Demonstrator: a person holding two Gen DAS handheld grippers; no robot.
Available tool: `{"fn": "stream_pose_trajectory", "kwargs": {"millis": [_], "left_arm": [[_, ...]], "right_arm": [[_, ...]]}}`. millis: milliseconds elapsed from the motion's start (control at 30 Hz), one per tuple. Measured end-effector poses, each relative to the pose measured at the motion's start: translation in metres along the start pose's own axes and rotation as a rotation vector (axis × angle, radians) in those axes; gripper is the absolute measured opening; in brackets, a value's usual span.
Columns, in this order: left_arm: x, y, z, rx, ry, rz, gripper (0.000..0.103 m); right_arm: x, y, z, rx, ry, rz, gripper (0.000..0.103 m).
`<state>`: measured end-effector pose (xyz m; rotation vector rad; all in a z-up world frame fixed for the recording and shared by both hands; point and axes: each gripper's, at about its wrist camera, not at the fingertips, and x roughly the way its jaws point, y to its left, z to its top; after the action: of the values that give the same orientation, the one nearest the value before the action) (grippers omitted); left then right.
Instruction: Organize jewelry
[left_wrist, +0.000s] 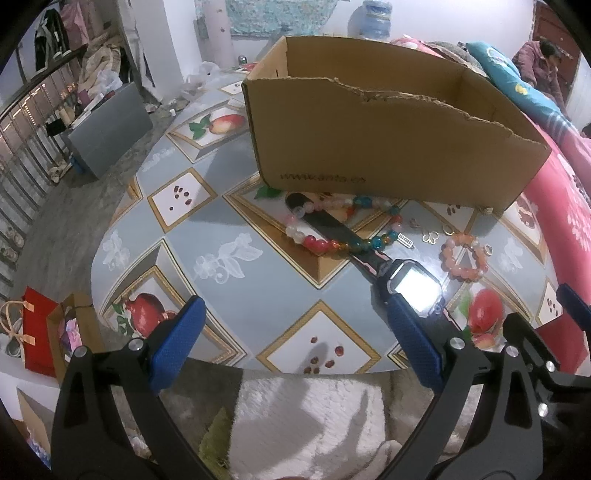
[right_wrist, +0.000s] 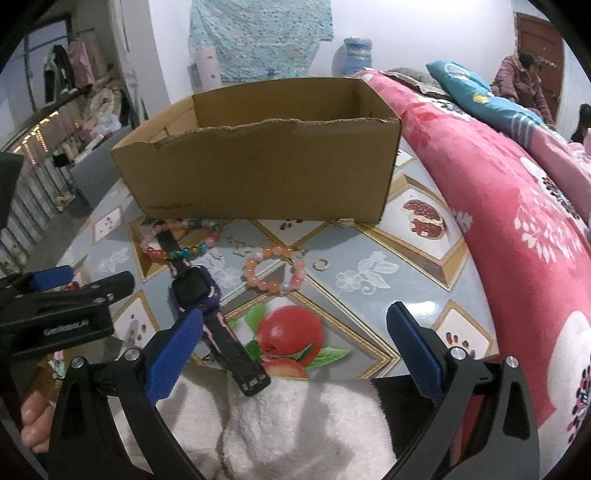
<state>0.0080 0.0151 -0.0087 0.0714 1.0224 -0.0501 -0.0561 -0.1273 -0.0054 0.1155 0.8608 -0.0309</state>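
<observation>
Bench (right_wrist: 424, 258): round, fruit-patterned cover.
Cardboard box (right_wrist: 258, 173): open-topped, torn near rim, at the bench's far side; no contents visible.
Left gripper (left_wrist: 291, 325), right gripper (right_wrist: 295, 332): fingers apart on both, holding nothing, poised above the near edge.
Watch (right_wrist: 194, 288): lying flat, one strap overhanging the near edge.
Multicoloured bead bracelet (left_wrist: 343, 225): draped across the watch's far strap, just before the box.
Peach bead bracelet (right_wrist: 273, 267): just beside the watch.
Small earrings and charms (left_wrist: 430, 236): loose between the bracelets.
Risk: lifting the watch would probably drag the draped bracelet; the charms could slip from wide fingers.
</observation>
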Motion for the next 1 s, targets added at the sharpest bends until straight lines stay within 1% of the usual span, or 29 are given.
{"fn": "stream_pose_trajectory", "kwargs": {"millis": [133,233,300,367,467,533,600,700,767,800,833,900,933,967,1000], "left_arm": [[0.004,0.010,0.001,-0.004,-0.007,0.000,0.095],[0.004,0.017,0.004,0.006,-0.027,0.001,0.095],[0.006,0.022,0.007,0.009,-0.038,-0.030,0.095],[0.008,0.029,0.010,-0.007,-0.054,-0.094,0.095],[0.005,0.037,0.012,-0.003,-0.129,-0.197,0.095],[0.006,0.038,0.014,-0.004,-0.150,-0.226,0.095],[0.010,0.039,0.018,-0.012,-0.141,-0.250,0.095],[0.017,0.040,0.024,-0.042,-0.124,-0.279,0.095],[0.021,0.040,0.029,-0.058,-0.137,-0.260,0.095],[0.024,0.040,0.031,-0.056,-0.144,-0.250,0.095],[0.026,0.039,0.034,-0.048,-0.150,-0.236,0.095],[0.030,0.039,0.037,-0.035,-0.153,-0.221,0.094],[0.031,0.039,0.038,-0.027,-0.157,-0.215,0.093],[0.032,0.038,0.040,-0.014,-0.164,-0.211,0.085],[0.033,0.037,0.041,-0.002,-0.165,-0.214,0.078]], "right_arm": [[-0.004,0.006,-0.002,-0.039,-0.019,0.060,0.097],[-0.004,0.011,-0.004,-0.067,-0.022,0.114,0.097],[-0.001,0.017,-0.004,-0.089,-0.015,0.150,0.097],[0.001,0.022,-0.004,-0.111,-0.015,0.175,0.094],[0.004,0.031,-0.002,-0.153,-0.018,0.211,0.092],[0.004,0.033,0.000,-0.155,-0.023,0.238,0.089],[0.008,0.032,0.007,-0.143,-0.024,0.265,0.085],[0.019,0.028,0.020,-0.107,-0.014,0.302,0.075],[0.028,0.027,0.027,-0.078,0.002,0.324,0.065],[0.035,0.025,0.034,-0.055,0.017,0.343,0.062],[0.041,0.025,0.038,-0.041,0.027,0.353,0.057],[0.051,0.026,0.044,-0.022,0.042,0.368,0.052],[0.057,0.026,0.049,-0.013,0.051,0.373,0.047],[0.062,0.027,0.053,-0.009,0.057,0.372,0.043],[0.067,0.029,0.056,-0.011,0.060,0.367,0.041]]}}
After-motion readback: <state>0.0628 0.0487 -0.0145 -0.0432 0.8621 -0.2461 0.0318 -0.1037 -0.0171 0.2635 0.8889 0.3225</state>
